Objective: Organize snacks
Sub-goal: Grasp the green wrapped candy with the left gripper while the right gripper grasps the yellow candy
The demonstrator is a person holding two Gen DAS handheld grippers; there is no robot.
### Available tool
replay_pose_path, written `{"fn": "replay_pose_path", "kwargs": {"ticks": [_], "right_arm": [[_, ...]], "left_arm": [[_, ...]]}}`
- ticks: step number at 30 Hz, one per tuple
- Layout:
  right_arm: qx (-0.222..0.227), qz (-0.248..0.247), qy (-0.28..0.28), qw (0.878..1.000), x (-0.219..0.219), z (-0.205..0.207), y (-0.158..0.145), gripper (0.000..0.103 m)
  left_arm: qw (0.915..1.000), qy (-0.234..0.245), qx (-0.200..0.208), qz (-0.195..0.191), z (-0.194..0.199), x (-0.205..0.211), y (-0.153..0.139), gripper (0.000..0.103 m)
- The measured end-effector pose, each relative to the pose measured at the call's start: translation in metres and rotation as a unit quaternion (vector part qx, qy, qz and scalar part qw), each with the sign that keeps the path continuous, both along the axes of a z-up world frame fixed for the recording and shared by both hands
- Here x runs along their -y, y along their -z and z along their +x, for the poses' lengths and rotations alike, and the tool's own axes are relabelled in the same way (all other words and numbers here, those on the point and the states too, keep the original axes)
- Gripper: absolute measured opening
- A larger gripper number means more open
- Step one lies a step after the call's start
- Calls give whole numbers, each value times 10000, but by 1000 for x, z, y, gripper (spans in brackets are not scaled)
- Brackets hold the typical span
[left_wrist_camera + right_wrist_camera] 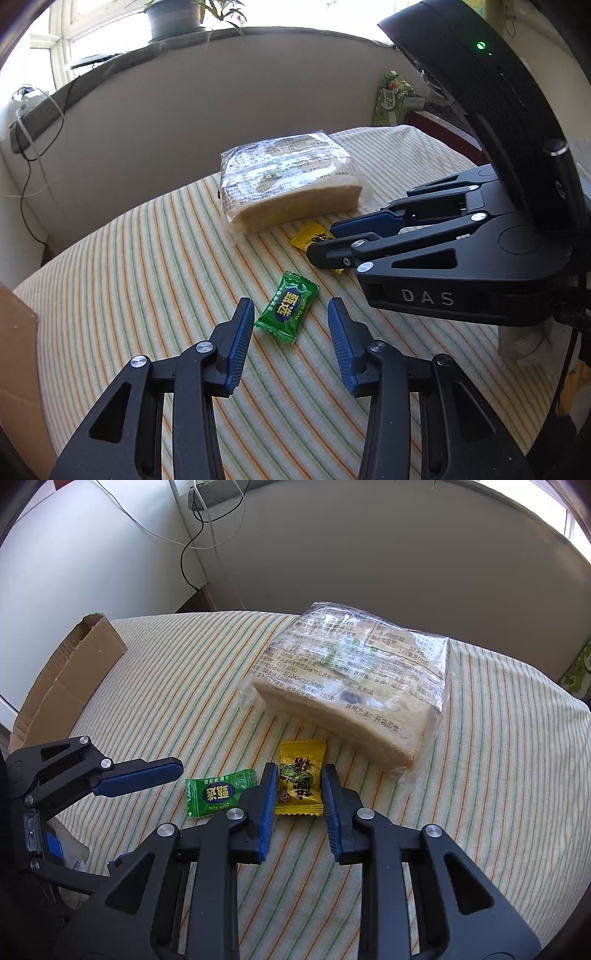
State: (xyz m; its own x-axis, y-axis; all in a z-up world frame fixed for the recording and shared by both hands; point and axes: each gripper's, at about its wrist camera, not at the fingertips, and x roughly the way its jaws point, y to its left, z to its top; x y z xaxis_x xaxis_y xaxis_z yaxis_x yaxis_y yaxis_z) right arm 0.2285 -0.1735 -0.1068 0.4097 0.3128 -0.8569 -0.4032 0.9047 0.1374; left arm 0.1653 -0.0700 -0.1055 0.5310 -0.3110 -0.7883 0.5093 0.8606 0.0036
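Both claws released: left claw (291, 317) straddles green candy (287, 312); right claw (300, 790) straddles yellow candy (300, 777) beside bread pack (351, 686). Lower to worktop (147, 258), clench centred on wrappers.

the desk cloth (498, 775) is woven fabric, matt, with fine stripes. the bread pack (351, 679) has clear glossy film, creased and reflective. the green candy (287, 312) and yellow candy (300, 781) have shiny printed plastic wrappers. the cardboard box (70, 672) is matt corrugated paperboard. the gripper fingers (242, 345) carry ribbed blue pads on matt black plastic, with bright metal rivets.
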Motion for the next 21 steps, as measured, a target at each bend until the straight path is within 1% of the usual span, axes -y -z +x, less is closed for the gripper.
{"fn": "replay_pose_path", "kwargs": {"ticks": [2,4,8,9,10,12,16,19,21], "right_arm": [[-24,20,41,10000,10,-3,-1,24],[-39,25,91,9999,19,-5,-2,25],[-46,62,93,9999,35,-9,-3,25],[-34,53,55,10000,36,-10,-3,25],[-15,28,30,10000,36,-11,-4,25],[8,-24,-2,10000,37,-13,-5,25],[56,-163,-81,9998,26,-14,-4,26],[120,-313,-125,9994,10,-13,-1,26],[134,-397,-116,9991,8,-13,-1,25]], "left_arm": [[9998,120,31,167,4,6,3,40],[9995,151,-20,284,11,9,9,40],[9998,142,-100,139,17,5,11,39],[9998,143,-72,138,16,5,11,34],[9998,132,-51,142,15,6,11,31],[9999,80,-35,142,14,7,11,21],[9999,-84,-70,54,14,2,12,20],[9997,-214,-79,7,11,-3,11,20],[9995,-312,-62,2,9,-6,10,19]]}}
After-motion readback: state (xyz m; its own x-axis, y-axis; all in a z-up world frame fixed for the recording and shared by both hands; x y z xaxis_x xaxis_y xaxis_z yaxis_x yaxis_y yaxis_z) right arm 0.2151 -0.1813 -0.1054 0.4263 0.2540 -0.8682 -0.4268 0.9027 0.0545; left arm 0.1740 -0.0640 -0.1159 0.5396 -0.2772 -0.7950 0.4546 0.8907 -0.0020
